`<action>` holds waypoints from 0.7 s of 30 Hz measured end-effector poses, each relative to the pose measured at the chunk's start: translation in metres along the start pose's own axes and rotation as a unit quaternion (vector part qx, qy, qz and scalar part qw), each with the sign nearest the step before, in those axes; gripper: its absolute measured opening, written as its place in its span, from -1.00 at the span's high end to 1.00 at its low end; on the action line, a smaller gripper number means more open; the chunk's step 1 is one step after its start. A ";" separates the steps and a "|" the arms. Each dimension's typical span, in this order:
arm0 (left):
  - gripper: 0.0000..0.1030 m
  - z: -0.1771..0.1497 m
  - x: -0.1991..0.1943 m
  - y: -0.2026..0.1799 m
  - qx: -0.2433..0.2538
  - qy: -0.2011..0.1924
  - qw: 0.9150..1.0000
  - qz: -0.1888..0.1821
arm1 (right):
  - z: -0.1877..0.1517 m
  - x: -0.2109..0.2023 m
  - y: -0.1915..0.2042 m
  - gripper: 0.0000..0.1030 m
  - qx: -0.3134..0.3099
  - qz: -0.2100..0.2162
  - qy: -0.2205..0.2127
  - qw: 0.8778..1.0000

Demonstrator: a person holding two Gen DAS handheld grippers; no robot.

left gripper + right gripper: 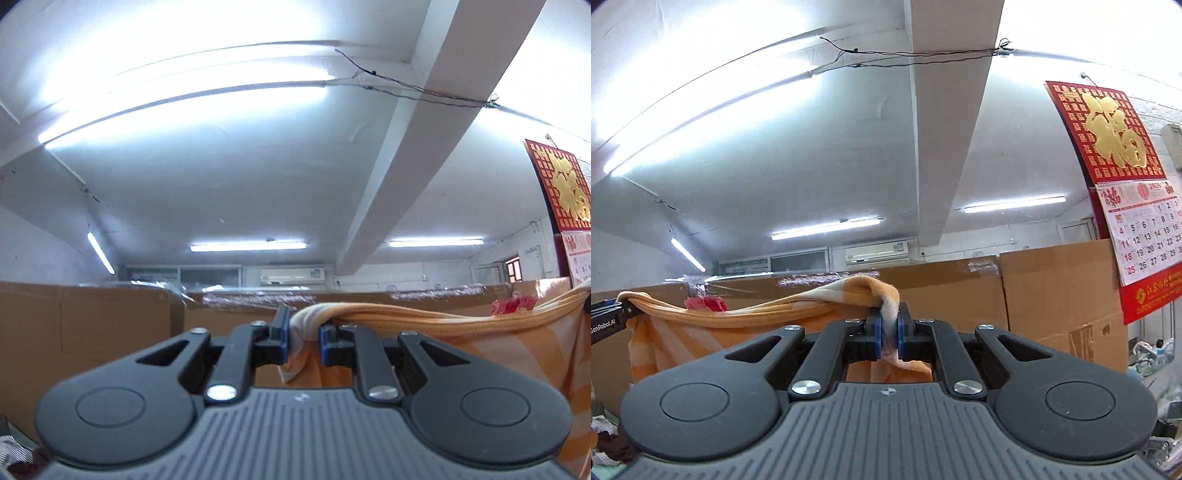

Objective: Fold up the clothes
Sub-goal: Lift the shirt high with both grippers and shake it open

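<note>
An orange-and-white striped garment (461, 332) hangs stretched between my two grippers, its stitched orange edge taut along the top. In the left wrist view my left gripper (303, 332) is shut on one bunched corner of it, and the cloth runs off to the right. In the right wrist view my right gripper (889, 328) is shut on the other corner of the garment (738, 325), which runs left to the left gripper (626, 309) at the frame's edge. Both grippers point slightly upward, high above the work surface. The garment's lower part is hidden behind the gripper bodies.
Tall cardboard walls (1052, 295) (92, 325) stand ahead. A red wall calendar (1115, 166) hangs on the right. A ceiling beam (424, 129) and tube lights are overhead. A small red item (705, 304) shows behind the cloth. Other clothes (14, 454) lie at lower left.
</note>
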State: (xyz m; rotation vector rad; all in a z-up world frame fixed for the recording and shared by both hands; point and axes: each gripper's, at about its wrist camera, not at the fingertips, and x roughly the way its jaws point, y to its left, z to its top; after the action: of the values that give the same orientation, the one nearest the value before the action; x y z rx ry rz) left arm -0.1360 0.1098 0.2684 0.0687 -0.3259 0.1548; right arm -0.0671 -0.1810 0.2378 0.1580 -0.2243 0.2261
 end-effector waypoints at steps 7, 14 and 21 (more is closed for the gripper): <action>0.66 0.002 0.001 0.014 0.017 0.010 0.999 0.035 | 0.005 -0.005 0.030 0.85 -0.025 0.025 -0.023 0.999; 0.66 -0.094 0.049 0.014 0.028 0.142 0.988 0.058 | -0.061 0.030 0.046 0.85 -0.042 0.021 0.055 0.997; 0.65 -0.234 0.133 0.005 0.059 0.285 0.954 0.075 | -0.183 0.125 0.028 0.85 -0.056 -0.042 0.203 0.977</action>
State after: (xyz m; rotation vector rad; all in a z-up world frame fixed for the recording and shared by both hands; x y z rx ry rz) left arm 0.0606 0.1549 0.0902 0.1141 0.2577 0.3360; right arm 0.0819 -0.0955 0.0948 0.0072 0.1756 0.1561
